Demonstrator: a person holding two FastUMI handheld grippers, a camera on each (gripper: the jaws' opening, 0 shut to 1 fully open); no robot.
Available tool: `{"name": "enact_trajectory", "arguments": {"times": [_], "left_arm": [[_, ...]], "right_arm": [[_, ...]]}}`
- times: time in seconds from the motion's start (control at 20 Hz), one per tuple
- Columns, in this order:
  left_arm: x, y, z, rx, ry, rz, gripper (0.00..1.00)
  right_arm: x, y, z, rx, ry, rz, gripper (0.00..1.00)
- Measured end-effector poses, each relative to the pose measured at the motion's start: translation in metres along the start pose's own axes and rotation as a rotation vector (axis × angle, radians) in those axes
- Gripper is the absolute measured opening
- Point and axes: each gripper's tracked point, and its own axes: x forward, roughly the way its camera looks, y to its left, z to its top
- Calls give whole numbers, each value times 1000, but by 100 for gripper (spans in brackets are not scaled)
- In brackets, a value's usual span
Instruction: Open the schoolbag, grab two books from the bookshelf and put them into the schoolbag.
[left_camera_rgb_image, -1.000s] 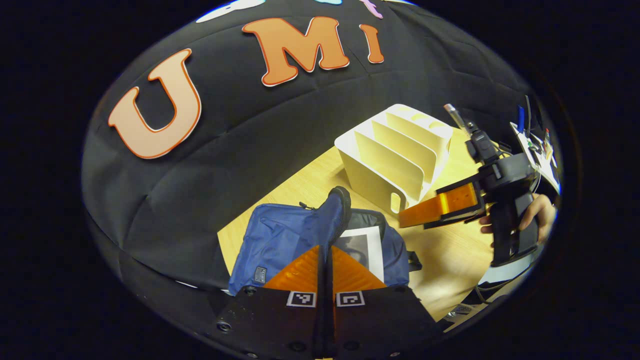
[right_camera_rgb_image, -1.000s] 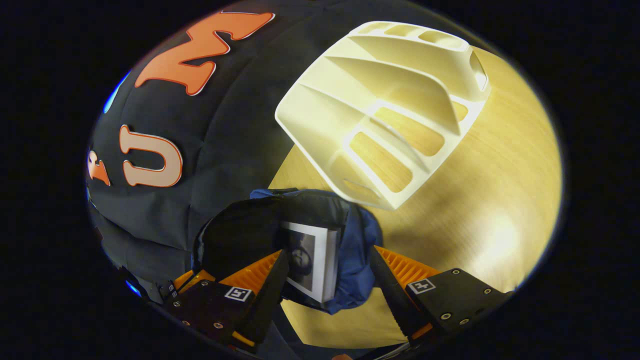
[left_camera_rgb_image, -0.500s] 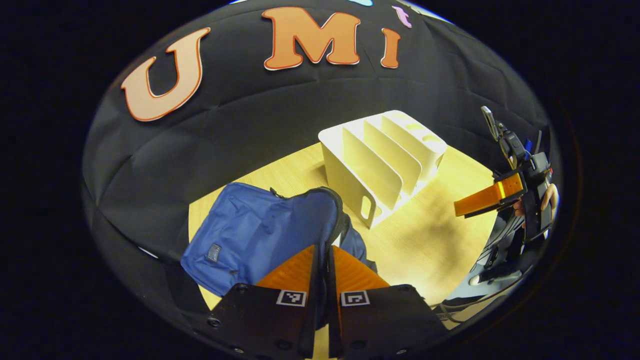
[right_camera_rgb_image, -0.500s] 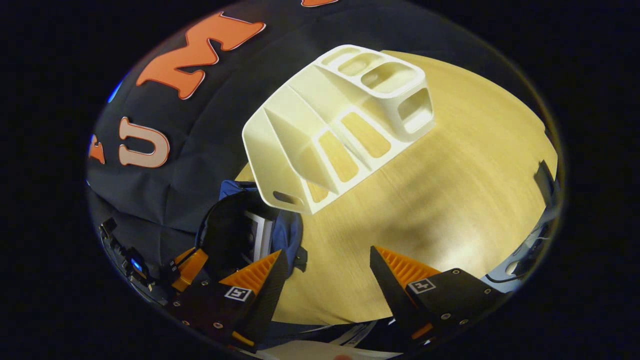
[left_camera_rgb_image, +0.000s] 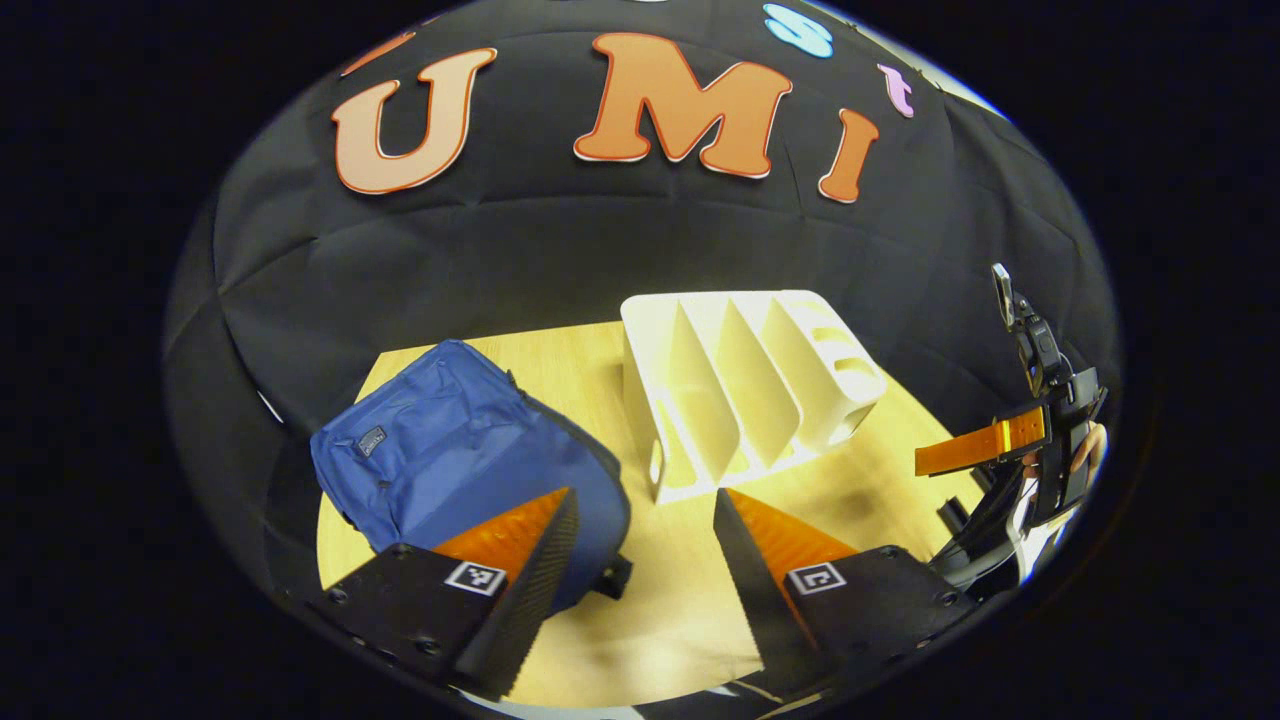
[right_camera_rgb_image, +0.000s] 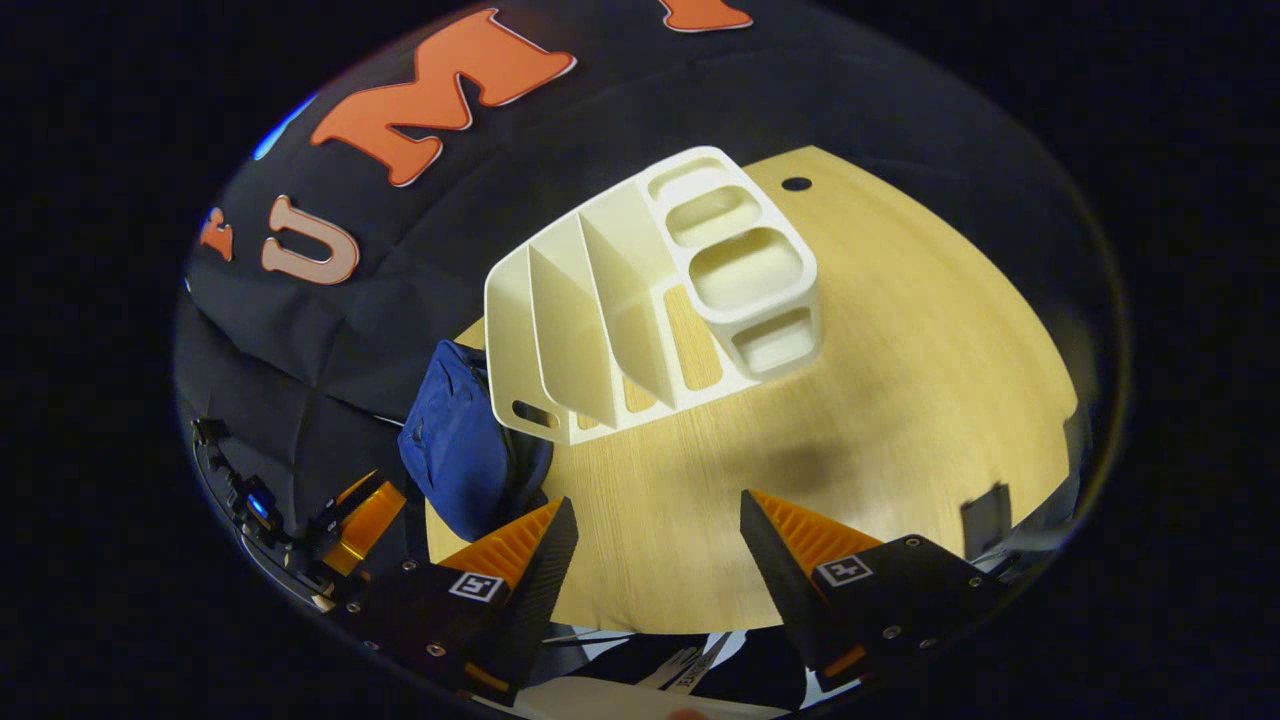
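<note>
My left gripper (left_camera_rgb_image: 640, 520) and right gripper (right_camera_rgb_image: 650, 525) both have jaws wide, empty. Left view shows the bag (left_camera_rgb_image: 460, 470) at 9 o'clock of the bookshelf (left_camera_rgb_image: 745, 385) on the tabletop (left_camera_rgb_image: 880, 490); right view shows the bookshelf's end pockets.

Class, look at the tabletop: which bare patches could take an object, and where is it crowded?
Bare wood lies in front of the white bookshelf, toward the right gripper, and to its right out to the table edge. It is crowded on the shelf's left, where the blue schoolbag lies close beside it.
</note>
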Motion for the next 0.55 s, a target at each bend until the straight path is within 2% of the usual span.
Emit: {"name": "enact_trajectory", "arguments": {"times": [0.15,0.25,0.4,0.55], "left_arm": [[-22,-18,35,-20,-118,70,97],[-31,-33,59,2,-197,68,97],[-54,-46,107,51,-352,108,97],[-78,-48,137,69,-476,133,96]], "right_arm": [[-39,-4,51,-161,-156,-33,97],[-71,9,86,-246,-302,-36,97],[-132,22,112,-323,-512,-20,97],[-180,22,126,-367,-705,-41,96]]}}
